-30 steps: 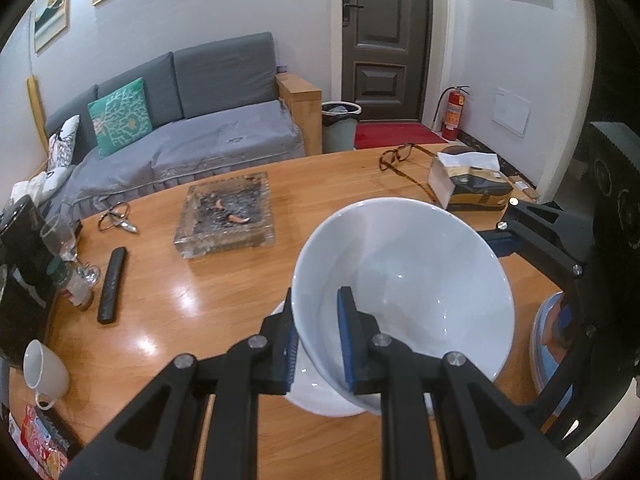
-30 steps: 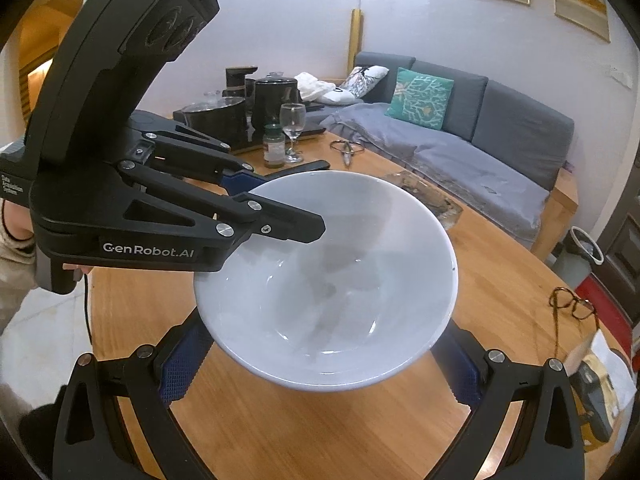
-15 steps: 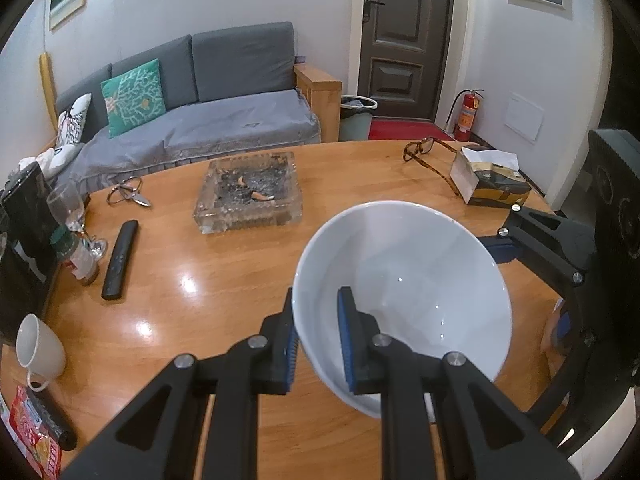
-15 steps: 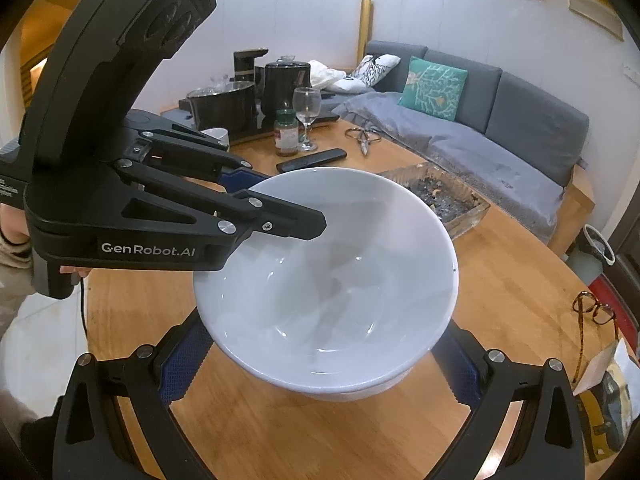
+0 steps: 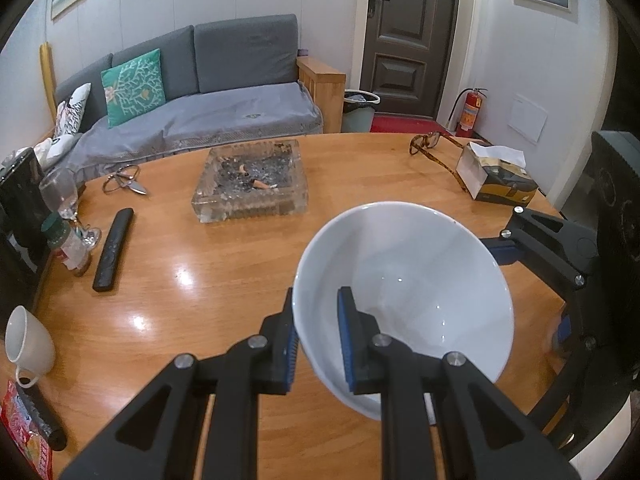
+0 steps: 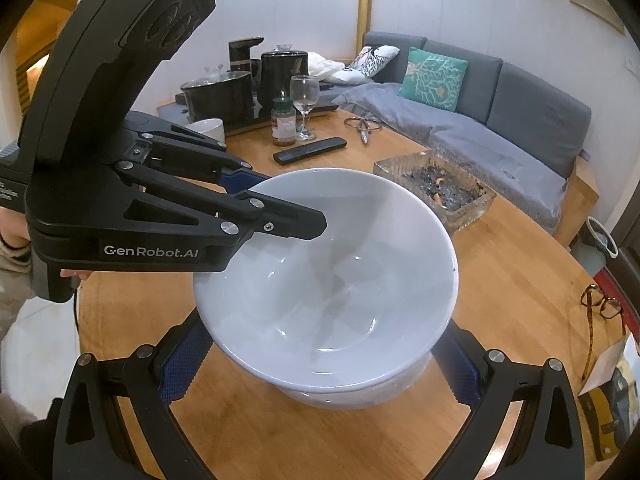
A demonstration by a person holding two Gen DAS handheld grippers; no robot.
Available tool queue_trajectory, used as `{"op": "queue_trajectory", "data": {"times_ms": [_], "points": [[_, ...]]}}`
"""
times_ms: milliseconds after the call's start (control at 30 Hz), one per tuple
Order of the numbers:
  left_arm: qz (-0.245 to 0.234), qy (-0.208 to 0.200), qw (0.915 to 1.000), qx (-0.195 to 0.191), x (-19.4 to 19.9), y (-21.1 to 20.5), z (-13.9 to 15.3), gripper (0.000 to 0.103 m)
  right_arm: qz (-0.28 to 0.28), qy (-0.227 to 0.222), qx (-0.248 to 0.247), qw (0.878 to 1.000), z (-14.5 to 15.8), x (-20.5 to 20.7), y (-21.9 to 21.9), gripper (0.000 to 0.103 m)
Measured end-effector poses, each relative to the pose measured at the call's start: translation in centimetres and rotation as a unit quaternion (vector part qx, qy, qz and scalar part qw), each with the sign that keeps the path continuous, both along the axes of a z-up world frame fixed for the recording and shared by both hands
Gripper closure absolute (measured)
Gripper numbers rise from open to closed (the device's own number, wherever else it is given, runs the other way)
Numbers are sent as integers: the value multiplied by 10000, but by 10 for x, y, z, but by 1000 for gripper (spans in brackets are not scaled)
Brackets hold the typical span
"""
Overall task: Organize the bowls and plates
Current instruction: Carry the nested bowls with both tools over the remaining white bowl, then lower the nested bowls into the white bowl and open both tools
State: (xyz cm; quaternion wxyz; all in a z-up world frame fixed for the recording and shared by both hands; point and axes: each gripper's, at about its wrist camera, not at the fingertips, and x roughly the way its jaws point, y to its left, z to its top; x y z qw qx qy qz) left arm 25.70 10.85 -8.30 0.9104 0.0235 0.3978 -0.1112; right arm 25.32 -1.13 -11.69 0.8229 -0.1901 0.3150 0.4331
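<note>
A: Where is the white bowl?

B: At the near part of the round wooden bench, tilted, its rim pinched by the left gripper: one blue-padded finger lies inside the bowl, the other outside against the wall. In the right wrist view a second white bowl shows just beneath it; whether the two touch cannot be told.

A: And the right gripper?

B: Its fingers stand wide apart, one on either side of the bowls. The blue pads are close to the bowl walls, yet contact is not visible, so whether they grip cannot be told.

A: Any legible writing?

B: The side of the left gripper's body reads "GenRobot.AI" in white. Lettering on the wall at the top of the right wrist view is too small to read with confidence. The label on the small jar is illegible.

A: What surrounds the bowls?

B: Beyond them, a glass ashtray with cigarette ends; further left a black remote control, a wine glass, scissors and a white cup on its side. To the right lie spectacles and a tissue box. A grey sofa with a teal cushion stands behind the bench, near a dark door and a red fire extinguisher.
</note>
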Motion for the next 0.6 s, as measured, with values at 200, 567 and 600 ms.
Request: {"op": "queue_trajectory", "data": {"times_ms": [200,567,600], "points": [[-43,70,10000,-3,6,-2,-8,88,-52,49,-14,10000,-7,4,2,5],[-68,193,9998,50,11,-4,-22,88,-67,75,-126,9999,-16,11,1,5],[-66,196,9998,51,11,-4,-22,88,-68,77,-121,9999,-16,11,1,5]]}}
